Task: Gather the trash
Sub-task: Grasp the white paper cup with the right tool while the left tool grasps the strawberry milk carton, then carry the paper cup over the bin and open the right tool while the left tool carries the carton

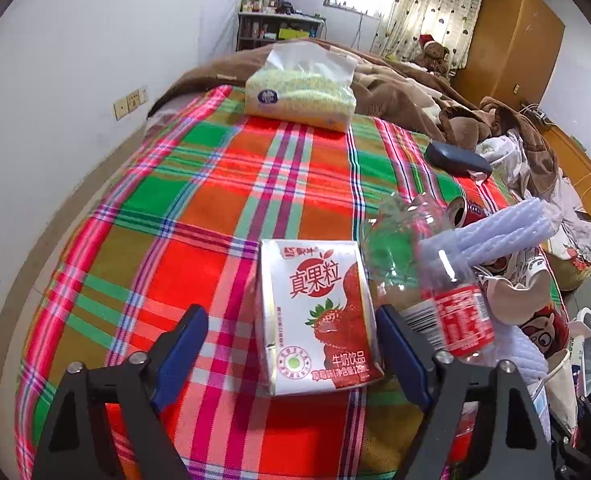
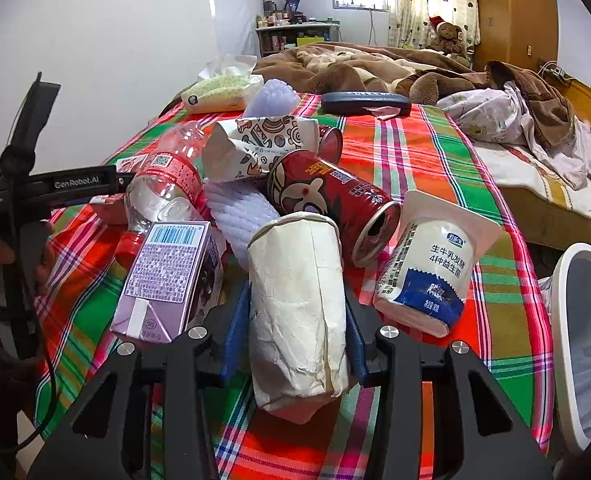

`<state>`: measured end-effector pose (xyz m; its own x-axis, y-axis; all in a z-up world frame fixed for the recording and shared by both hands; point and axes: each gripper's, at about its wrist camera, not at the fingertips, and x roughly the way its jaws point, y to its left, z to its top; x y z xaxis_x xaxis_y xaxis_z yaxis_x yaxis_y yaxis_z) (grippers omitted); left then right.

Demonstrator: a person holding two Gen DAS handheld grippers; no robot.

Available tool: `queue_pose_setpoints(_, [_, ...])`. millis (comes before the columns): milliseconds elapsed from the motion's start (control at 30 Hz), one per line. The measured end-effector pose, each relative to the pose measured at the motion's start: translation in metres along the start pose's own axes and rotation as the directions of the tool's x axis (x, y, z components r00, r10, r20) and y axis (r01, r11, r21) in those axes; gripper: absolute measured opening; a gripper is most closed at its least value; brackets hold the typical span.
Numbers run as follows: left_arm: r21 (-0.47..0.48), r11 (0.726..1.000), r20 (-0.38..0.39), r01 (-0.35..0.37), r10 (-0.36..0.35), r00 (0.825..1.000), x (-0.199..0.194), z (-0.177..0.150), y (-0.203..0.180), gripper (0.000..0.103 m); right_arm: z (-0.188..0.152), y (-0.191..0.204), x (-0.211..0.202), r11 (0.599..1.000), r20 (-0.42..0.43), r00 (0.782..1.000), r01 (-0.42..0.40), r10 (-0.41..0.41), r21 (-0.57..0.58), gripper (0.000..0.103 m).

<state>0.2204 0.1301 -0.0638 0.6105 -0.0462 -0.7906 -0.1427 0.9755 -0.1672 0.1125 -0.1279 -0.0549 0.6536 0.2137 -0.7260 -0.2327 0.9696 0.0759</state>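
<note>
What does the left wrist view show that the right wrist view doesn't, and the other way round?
Only the left wrist view: the strawberry milk carton, standing between the left gripper pads, a gap on the left side. Only the right wrist view: the white paper cup squeezed in the right gripper, the yogurt cup, the purple carton. Both: plaid cloth, tissue pack, clear bottle, dark case.

Beside the right jaw, the clear bottle (image 1: 451,288) hides the wrappers behind it. Bin (image 2: 587,344), right of the jaws, cut by frame edge. Purple carton (image 2: 167,280) print unreadable.
</note>
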Motion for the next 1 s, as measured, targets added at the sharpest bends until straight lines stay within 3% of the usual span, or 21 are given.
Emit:
queue_pose_setpoints(267, [-0.003,1.0,-0.017,-0.009,0.009,1.0,0.006,0.002,-0.001,0.058,0.002,-0.006,0.001,1.0,0.01,1.0,-0.006,0.006,0.012,0.041])
queue_pose_setpoints(567, [-0.018,1.0,0.011,-0.015,0.015,1.0,-0.007,-0.002,0.001,0.058,0.003,-0.012,-0.001,0.999,0.019,1.0,-0.017,0.017,0.032,0.037])
queue_pose_setpoints(1000, [-0.008,1.0,0.083,0.01,-0.01,0.997,-0.067,-0.022,-0.006,0.058,0.002,-0.022,-0.026,0.998,0.087,0.996,-0.037,0.032,0.056,0.036])
